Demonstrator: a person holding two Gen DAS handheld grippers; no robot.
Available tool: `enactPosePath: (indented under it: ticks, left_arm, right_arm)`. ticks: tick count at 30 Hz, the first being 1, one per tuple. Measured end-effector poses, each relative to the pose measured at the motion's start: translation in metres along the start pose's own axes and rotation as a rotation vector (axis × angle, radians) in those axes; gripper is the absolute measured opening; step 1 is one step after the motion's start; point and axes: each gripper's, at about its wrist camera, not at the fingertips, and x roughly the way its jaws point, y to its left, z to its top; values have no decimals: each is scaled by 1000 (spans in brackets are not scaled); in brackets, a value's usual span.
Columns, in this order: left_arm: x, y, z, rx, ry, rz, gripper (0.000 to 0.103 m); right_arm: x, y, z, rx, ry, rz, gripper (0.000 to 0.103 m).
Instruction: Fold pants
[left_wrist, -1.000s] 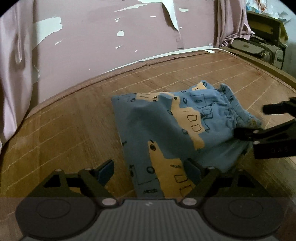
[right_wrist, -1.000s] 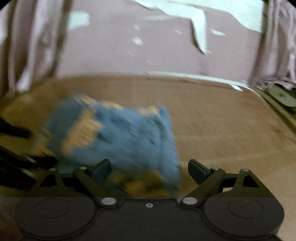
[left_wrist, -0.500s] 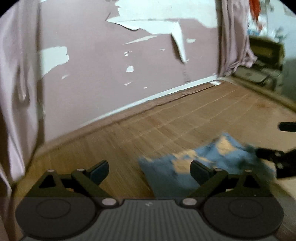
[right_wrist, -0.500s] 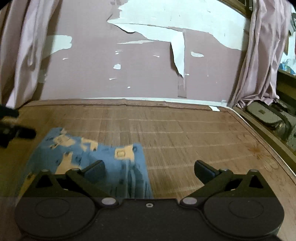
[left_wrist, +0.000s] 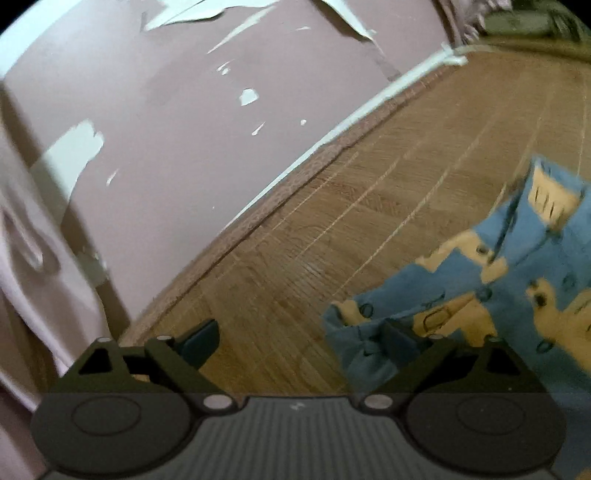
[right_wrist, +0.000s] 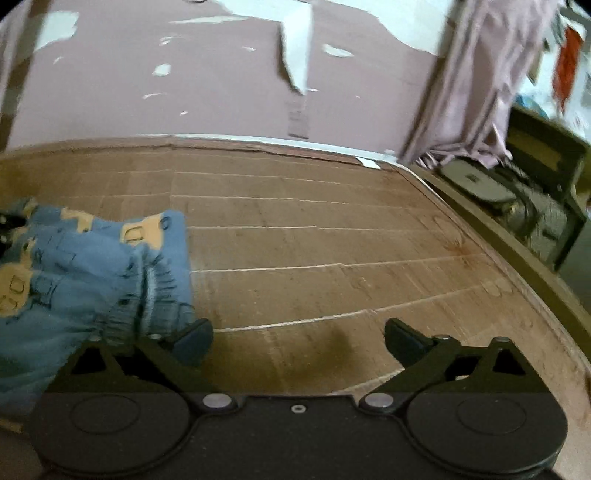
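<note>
Blue pants with a tan car print (left_wrist: 509, 280) lie folded on the bamboo mat (left_wrist: 369, 206). In the left wrist view they fill the lower right. My left gripper (left_wrist: 299, 338) is open and empty, with its right finger in front of the pants' left edge. In the right wrist view the pants (right_wrist: 85, 266) lie at the left, their gathered waistband toward the gripper. My right gripper (right_wrist: 299, 338) is open and empty over bare mat (right_wrist: 332, 243), its left finger beside the waistband. The view tilts and blurs.
A pink wall with peeling paint (right_wrist: 229, 66) runs behind the mat. Pink curtains (right_wrist: 476, 88) hang at the right, with a dark bag and shelf (right_wrist: 517, 192) past the mat's right edge. A curtain (left_wrist: 26, 229) also hangs at the left.
Both grippers have pulled back and apart from the pants, which now lie at the side of each view. The left view has tilted. Both stay open and empty.
</note>
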Motion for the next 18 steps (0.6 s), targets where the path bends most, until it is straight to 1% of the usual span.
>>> enactPosePath:
  ticks: [2,3,4,6,7,8,10,11,12,13,14,15,18]
  left_arm:
    - [-15,14,3,-118,-14,-39,95]
    - [-23,19,3,-169,-20,-60,96]
    - [-33,22,0,-219,-25,-84,97]
    - [-49,22,-8,-268,-33,-125,97]
    - [-54,19,-13,-271,-32,-140,97]
    - [-59,12,-20,-253,-22,-153,97]
    - [-63,-1,-33,-190,-6,-152,97]
    - [-64,-9,-42,-149,0,-137,97]
    - [-64,-13,-48,-125,4,-128,97]
    - [-65,-12,-54,-124,-13,-127,98]
    - [-67,-10,-58,-132,-25,-131,100]
    - [-67,-7,-58,-140,-15,-139,100]
    - [-66,5,-55,-208,20,-178,100]
  right_arm:
    - [-15,3,7,13,-75,43,99]
    - [-23,8,11,14,-106,84,100]
    - [-28,12,12,16,-114,121,102]
    - [-29,22,11,20,-78,189,102]
    - [-27,27,8,16,-40,191,102]
    - [-25,31,3,2,1,184,102]
    - [-21,37,-9,-66,79,157,101]
    - [-23,36,-15,-80,87,154,102]
    - [-25,33,-17,-67,88,156,102]
    - [-27,30,-17,-52,102,157,102]
    - [-30,28,-18,-48,103,154,102]
    - [-36,27,-18,-44,88,150,102]
    - [-54,24,-18,5,7,151,102]
